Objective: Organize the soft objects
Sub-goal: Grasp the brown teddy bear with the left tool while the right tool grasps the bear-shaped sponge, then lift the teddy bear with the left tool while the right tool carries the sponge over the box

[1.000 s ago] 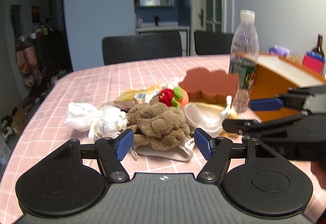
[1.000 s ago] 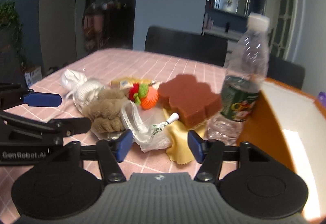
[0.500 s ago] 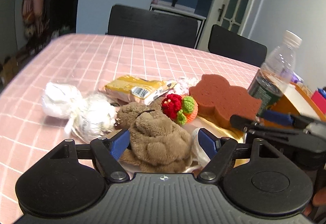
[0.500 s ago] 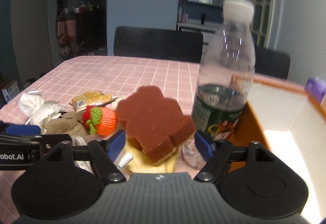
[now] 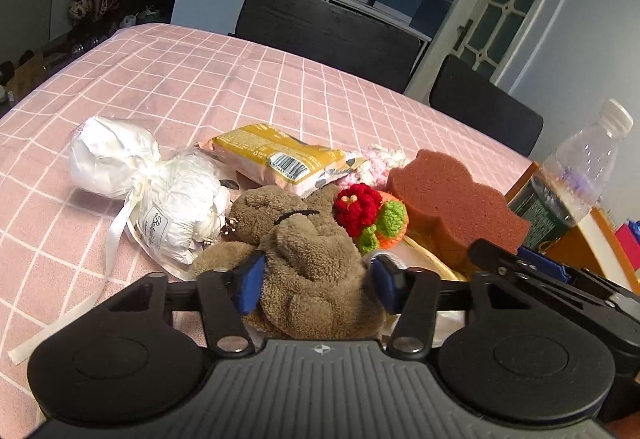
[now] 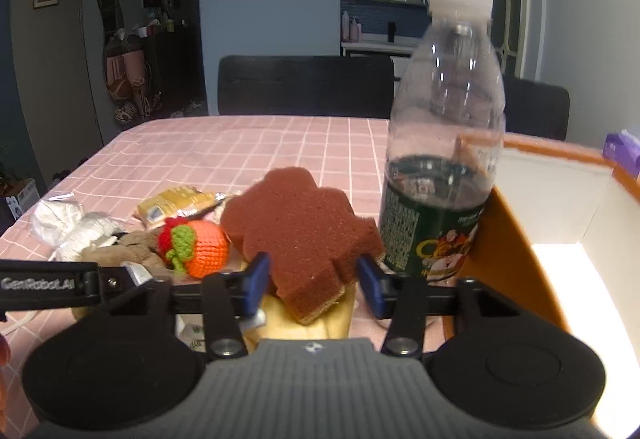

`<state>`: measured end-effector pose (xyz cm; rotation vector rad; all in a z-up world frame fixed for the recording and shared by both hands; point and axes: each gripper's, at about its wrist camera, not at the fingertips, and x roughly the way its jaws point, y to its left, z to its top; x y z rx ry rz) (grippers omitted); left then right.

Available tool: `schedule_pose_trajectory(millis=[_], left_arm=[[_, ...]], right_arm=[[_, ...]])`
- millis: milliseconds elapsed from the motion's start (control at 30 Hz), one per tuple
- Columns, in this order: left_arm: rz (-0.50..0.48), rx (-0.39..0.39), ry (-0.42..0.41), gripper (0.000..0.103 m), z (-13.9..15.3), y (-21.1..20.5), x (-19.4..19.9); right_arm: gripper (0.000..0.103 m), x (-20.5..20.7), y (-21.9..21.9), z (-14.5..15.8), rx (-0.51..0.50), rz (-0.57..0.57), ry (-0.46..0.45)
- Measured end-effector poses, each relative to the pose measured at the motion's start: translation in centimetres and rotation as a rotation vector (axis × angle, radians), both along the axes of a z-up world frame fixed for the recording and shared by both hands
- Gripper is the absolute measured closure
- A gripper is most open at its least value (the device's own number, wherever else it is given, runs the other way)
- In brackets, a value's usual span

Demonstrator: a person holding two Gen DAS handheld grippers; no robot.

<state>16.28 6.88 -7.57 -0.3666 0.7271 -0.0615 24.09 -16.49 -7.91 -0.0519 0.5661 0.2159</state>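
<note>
Now left gripper [image 5: 314, 281] closing round brown plush [image 5: 308, 271]; right gripper [image 6: 312, 281] closing round sponge [image 6: 304, 231]

left tool [image 5: 316, 285] closing, tilted down, pads flanking plush | right tool [image 6: 312, 285] closing, pads flanking sponge

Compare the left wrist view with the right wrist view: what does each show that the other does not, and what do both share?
Left wrist view only: the fluffy pink-and-white yarn piece, and the left tool closing round the brown plush toy.

Right wrist view only: the white inside of the orange box, and the right tool closing round the reddish-brown sponge.

Both: the clear plastic water bottle, the orange crocheted fruit, the yellow snack packet, the pink checked tablecloth.
</note>
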Motion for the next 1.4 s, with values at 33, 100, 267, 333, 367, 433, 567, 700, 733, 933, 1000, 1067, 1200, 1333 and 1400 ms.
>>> schedule_pose_trajectory(millis=[33,100,267,333,367,433,567,700,733,933,1000,1067,1200,1333,1400], left_arm=[[0.002,0.001,-0.005,0.049,0.2,0.0,-0.1],[0.003,0.005,-0.017,0.052,0.7,0.0,-0.4],[0.017,0.036,-0.088,0.059,2.4,-0.2,-2.0],[0.013,0.062,-0.125,0.060,3.4,-0.6,-2.7],[0.010,0.076,-0.144,0.061,4.0,-0.8,-3.0],[0.005,0.103,-0.180,0.061,4.9,-1.3,-3.8],[0.003,0.144,-0.241,0.063,6.5,-2.0,-5.4],[-0.005,0.170,-0.268,0.063,7.4,-2.0,-7.5],[-0.007,0.168,-0.267,0.063,7.5,-2.0,-8.0],[-0.025,0.181,-0.215,0.064,5.9,-1.4,-10.4],[-0.021,0.169,-0.178,0.064,4.6,-0.9,-10.5],[-0.026,0.171,-0.138,0.063,3.2,-0.6,-10.5],[-0.042,0.197,-0.110,0.056,1.2,-0.4,-11.2],[-0.102,0.223,-0.097,0.030,0.9,-0.3,-11.6],[-0.138,0.243,-0.093,0.024,0.7,-0.5,-12.5]], right_arm=[[0.063,-0.3,0.1,0.3,-0.012,0.007,-0.015],[0.070,-1.0,0.1,0.9,-0.023,0.015,-0.046],[0.076,-2.9,-0.4,2.9,-0.017,0.028,-0.116],[0.077,-3.9,-0.9,3.8,-0.009,0.030,-0.145],[0.077,-4.3,-1.1,4.2,-0.001,0.030,-0.157],[0.077,-5.1,-1.6,5.0,0.016,0.034,-0.177],[0.077,-7.1,-2.6,6.1,0.065,0.049,-0.197],[0.077,-9.6,-3.8,6.5,0.118,0.063,-0.196],[0.077,-10.2,-4.1,6.5,0.129,0.068,-0.191],[0.077,-13.1,-5.0,4.8,0.184,0.096,-0.115],[0.077,-13.5,-5.0,3.8,0.180,0.105,-0.068],[0.077,-13.8,-4.9,2.6,0.176,0.107,-0.017],[0.077,-14.1,-4.5,0.3,0.134,0.088,0.051],[0.074,-14.0,-4.2,-1.3,0.071,0.061,0.086],[0.065,-13.7,-4.7,-1.5,0.068,0.057,0.094]])
